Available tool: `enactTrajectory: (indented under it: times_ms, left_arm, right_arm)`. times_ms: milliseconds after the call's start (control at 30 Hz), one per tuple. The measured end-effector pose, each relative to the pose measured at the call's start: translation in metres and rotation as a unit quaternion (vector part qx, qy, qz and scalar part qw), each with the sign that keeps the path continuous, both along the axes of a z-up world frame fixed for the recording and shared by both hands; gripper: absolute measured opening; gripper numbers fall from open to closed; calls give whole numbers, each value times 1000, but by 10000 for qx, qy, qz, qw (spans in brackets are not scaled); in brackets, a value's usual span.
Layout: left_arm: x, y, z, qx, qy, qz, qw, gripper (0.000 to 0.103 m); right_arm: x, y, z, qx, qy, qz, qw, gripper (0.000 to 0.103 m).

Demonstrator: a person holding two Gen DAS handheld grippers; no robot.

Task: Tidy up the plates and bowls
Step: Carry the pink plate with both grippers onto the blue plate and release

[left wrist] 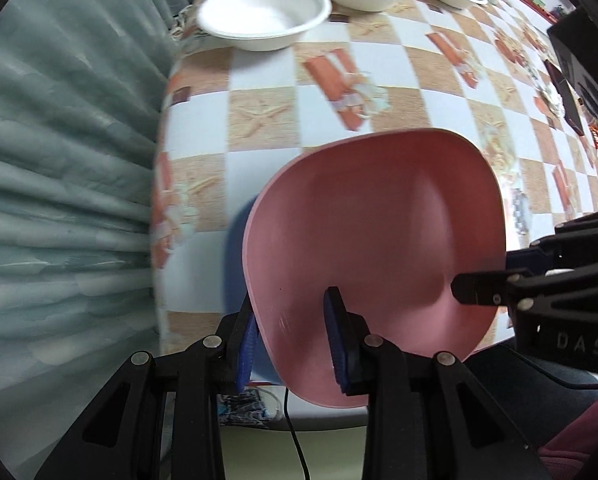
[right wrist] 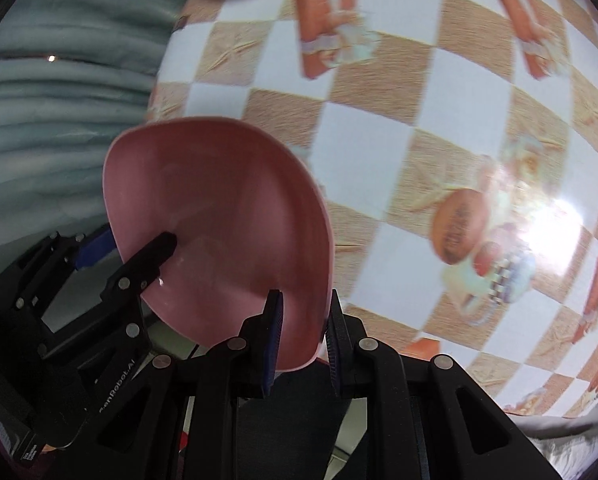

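Pink bowl (left wrist: 379,240): held in the air above the near edge of the desk (left wrist: 259,88), tilted, its hollow facing the cameras.
Left gripper (left wrist: 295,344): closed on the bowl's near rim, one pad inside the bowl and one outside, which keeps the thin wall pinched.
Right gripper (right wrist: 305,344): clamped the same way on the opposite rim; two holds on opposite sides likely keep the wide bowl from swinging.
Blue shape (left wrist: 237,264): a blurred patch just behind the pink bowl; possibly a second dish nested under it, though the view is too smeared to say.
White bowls (left wrist: 263,14): three set apart along the far side of the desk, none stacked.
Step in hand: carrying the pink bowl over the checked cloth, probably to a place to set it down.
Risk: the tilt could let the rim slip from the pads.
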State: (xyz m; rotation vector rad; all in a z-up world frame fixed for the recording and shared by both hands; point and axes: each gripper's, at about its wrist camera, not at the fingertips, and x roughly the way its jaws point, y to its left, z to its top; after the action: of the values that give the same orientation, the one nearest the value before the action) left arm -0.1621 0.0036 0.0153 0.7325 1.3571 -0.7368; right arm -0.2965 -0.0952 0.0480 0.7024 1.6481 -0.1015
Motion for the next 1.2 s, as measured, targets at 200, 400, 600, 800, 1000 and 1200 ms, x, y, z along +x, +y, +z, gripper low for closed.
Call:
enactTrajectory:
  times_ms: [200, 400, 600, 800, 1000, 1200]
  left_arm:
    - [10, 11, -8, 107, -19, 119, 9999, 34]
    - [14, 16, -20, 142, 2, 204, 9997, 38]
    - [22, 21, -21, 120, -67, 433, 9990, 65]
    - [28, 25, -13, -93, 64, 729, 9973, 72]
    - [20, 7, -5, -322, 428, 779, 9955, 73]
    - [0, -29, 6, -638, 847, 703, 9919, 74]
  right_arm:
    - [22, 41, -21, 128, 91, 221, 9996, 23]
    - [53, 72, -41, 157, 145, 204, 9996, 23]
    - [47, 59, -33, 216, 35, 86, 9997, 96]
    - [33, 38, -31, -67, 52, -369, 9993, 98]
    - [-11, 12, -36, -151, 361, -868, 9955, 98]
    - [-30, -2, -38, -256, 455, -1246, 9908, 98]
